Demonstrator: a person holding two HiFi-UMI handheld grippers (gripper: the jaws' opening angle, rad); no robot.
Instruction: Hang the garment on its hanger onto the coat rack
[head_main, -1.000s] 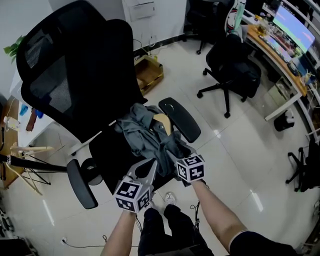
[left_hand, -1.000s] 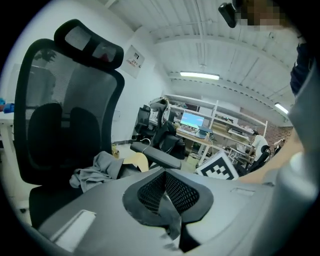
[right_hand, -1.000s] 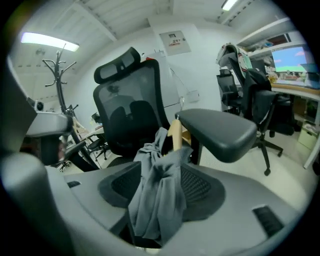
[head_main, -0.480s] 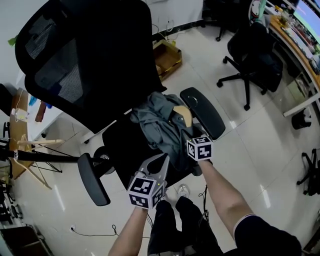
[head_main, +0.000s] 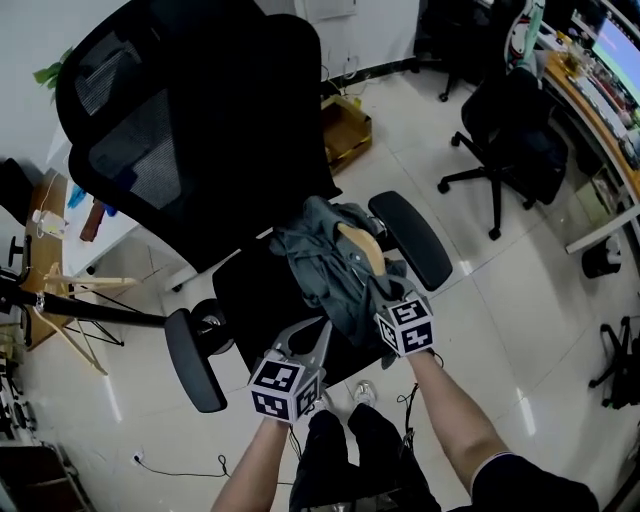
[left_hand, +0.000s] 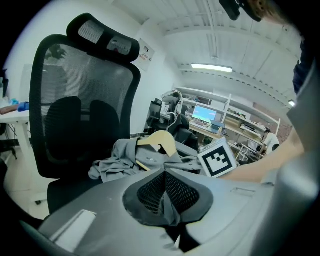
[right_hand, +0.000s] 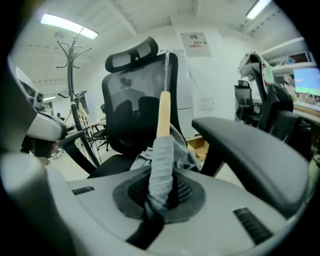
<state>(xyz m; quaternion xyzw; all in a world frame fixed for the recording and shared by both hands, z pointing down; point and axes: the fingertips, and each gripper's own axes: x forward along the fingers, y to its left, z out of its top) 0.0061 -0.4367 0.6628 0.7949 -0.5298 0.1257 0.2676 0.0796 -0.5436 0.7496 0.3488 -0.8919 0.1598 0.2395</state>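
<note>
A grey garment (head_main: 318, 268) lies crumpled on the black chair seat (head_main: 250, 300), with its wooden hanger (head_main: 362, 248) still inside it. My right gripper (head_main: 378, 292) has just been closing and now stands shut on the cloth-covered hanger arm (right_hand: 163, 117), which rises between the pads (right_hand: 176, 189). My left gripper (head_main: 318, 328) sits at the garment's near hem, shut with a fold of grey cloth pinched in it (left_hand: 165, 192). From the left gripper view, the garment (left_hand: 117, 160) and hanger (left_hand: 159, 140) lie just beyond the jaws. The coat rack (right_hand: 70, 75) stands behind and left of the chair.
The tall mesh backrest (head_main: 180, 130) rises behind the seat. Padded armrests flank it on the right (head_main: 410, 240) and left (head_main: 190, 360). A cardboard box (head_main: 345, 125) and another office chair (head_main: 510, 140) stand farther off, with a desk (head_main: 590, 90) at the right.
My right gripper went from open beside the garment to shut on the cloth-covered hanger arm. The left gripper shifted slightly and stayed shut.
</note>
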